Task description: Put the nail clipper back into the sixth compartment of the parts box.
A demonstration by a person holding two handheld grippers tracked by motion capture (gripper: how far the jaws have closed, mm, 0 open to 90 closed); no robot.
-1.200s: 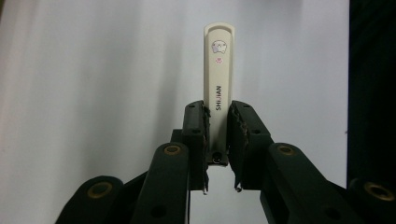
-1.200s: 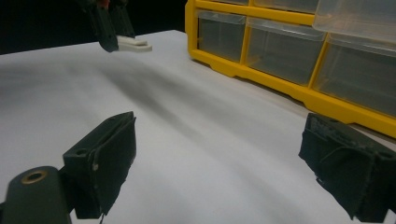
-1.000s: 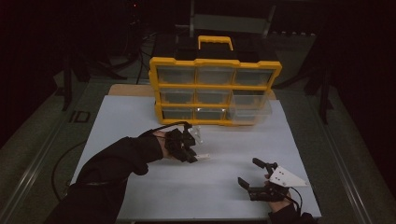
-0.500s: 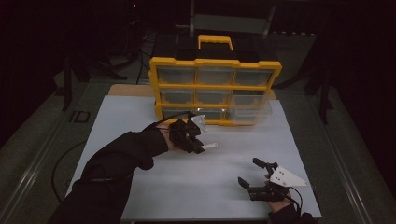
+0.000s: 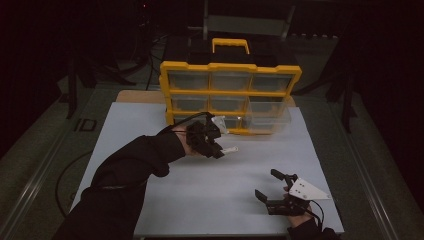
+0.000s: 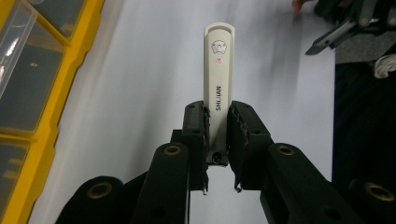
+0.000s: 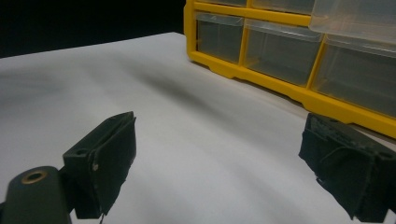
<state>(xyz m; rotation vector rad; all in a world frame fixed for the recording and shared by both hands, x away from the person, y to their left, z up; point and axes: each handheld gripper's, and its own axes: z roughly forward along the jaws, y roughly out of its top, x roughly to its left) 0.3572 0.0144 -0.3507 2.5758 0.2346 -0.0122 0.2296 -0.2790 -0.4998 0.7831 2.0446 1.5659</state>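
Note:
My left gripper hovers over the white table sheet just in front of the yellow drawer organiser. It is shut on a slim white stick-shaped item that points right. In the left gripper view the item, printed "SHIJIAN", stands straight out from between the pads of my left gripper. Near the front right corner of the sheet my right gripper rests, open, with nothing between its fingers. In the right gripper view its jaws stand wide apart and face the organiser.
The organiser has clear plastic drawers; the lower right drawer is pulled out. The white sheet covers the tabletop, with dark floor and cables around it. The right gripper shows far off in the left gripper view.
My left hand has lifted the white item and carried it a little toward the organiser. The right gripper has stayed where it was.

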